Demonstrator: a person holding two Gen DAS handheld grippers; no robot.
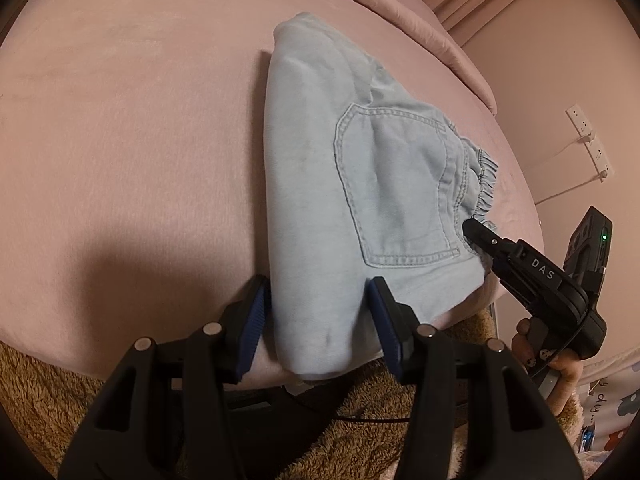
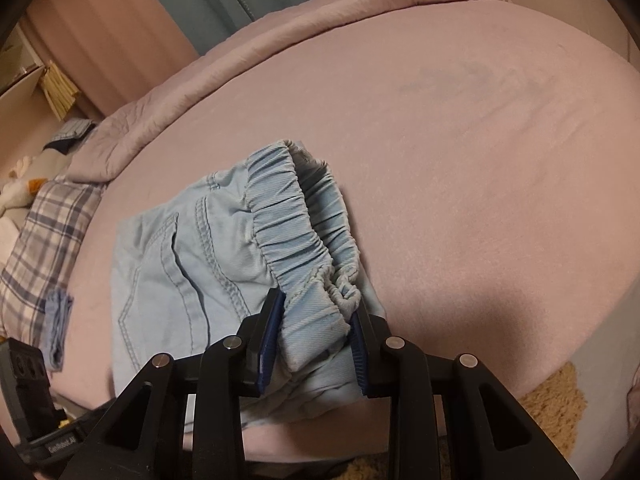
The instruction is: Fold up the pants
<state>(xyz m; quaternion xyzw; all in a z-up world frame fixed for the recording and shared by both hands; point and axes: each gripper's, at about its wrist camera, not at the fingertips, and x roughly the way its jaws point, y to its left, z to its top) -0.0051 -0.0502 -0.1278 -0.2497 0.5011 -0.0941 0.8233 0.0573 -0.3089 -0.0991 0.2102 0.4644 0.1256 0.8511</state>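
Light blue denim pants (image 1: 340, 184) lie folded on the pink bed (image 1: 132, 120), back pocket up. My left gripper (image 1: 318, 320) straddles the folded near edge at the bed's front, jaws apart with cloth between the blue pads (image 1: 256, 320). My right gripper (image 2: 316, 340) has the elastic waistband (image 2: 296, 224) between its jaws, which stand apart around the bunched corner. The right gripper also shows in the left wrist view (image 1: 476, 232), its tip at the waistband. The pants also show in the right wrist view (image 2: 180, 272).
A pink duvet (image 2: 280, 28) is bunched along the far side of the bed. A plaid pillow (image 2: 44, 240) lies at the left. A tan shaggy rug (image 1: 40, 392) covers the floor below the bed edge. A power strip (image 1: 588, 140) hangs on the wall.
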